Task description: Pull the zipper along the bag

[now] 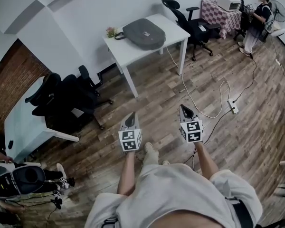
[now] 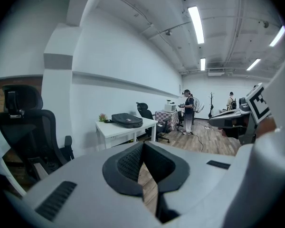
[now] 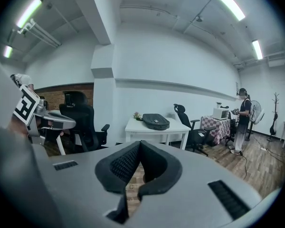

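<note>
A dark grey bag [image 1: 143, 33] lies flat on a white table [image 1: 133, 51] by the far wall; it also shows small as the bag [image 2: 127, 120] in the left gripper view and as the bag [image 3: 156, 121] in the right gripper view. Both grippers are held well short of it, over the wooden floor. My left gripper [image 1: 129, 119] is shut with nothing in it, its tips [image 2: 142, 148] meeting. Beside it my right gripper [image 1: 185, 111] is shut and empty too, its tips [image 3: 139, 147] meeting.
Black office chairs [image 1: 69, 99] stand left of the table and another chair [image 1: 190, 23] right of it. A white cable and power strip [image 1: 232, 106] lie on the floor. A person [image 1: 256, 20] stands by a checkered table [image 1: 221, 14] at the back right. A small plant [image 1: 111, 31] sits beside the bag.
</note>
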### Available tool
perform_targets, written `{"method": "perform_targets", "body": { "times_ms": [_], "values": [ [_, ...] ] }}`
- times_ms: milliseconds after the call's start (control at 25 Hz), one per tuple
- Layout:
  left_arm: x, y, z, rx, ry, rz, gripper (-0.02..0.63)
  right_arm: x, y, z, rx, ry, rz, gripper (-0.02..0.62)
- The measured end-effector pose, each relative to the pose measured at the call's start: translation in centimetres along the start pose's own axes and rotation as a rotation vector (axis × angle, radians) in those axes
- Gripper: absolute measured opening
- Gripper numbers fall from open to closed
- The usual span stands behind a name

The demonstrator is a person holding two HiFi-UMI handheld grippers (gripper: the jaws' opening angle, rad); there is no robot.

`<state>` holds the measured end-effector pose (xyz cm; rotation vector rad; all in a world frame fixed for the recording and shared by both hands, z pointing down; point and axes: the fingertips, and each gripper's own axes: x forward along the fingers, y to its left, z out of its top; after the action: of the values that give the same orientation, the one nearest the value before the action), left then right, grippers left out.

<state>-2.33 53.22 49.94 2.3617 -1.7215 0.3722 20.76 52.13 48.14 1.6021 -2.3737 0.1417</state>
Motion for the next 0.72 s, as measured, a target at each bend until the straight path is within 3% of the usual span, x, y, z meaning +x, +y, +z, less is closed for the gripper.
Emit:
{"method": "perform_targets", "body": {
  "times_ms": [280,720],
  "values": [
    [4.3,2.2,-0.1,-0.005,0.022,-0.002,0.025,4.7,-0.8,0.3,-0.004,0.013,0.009,0.014],
    [16.5,8.4,3.2,-0.01,0.026,-0.057,0.025,17.5,-2.8,3.9,-0.022,0.031,-0.016,0.014]
  ]
}}
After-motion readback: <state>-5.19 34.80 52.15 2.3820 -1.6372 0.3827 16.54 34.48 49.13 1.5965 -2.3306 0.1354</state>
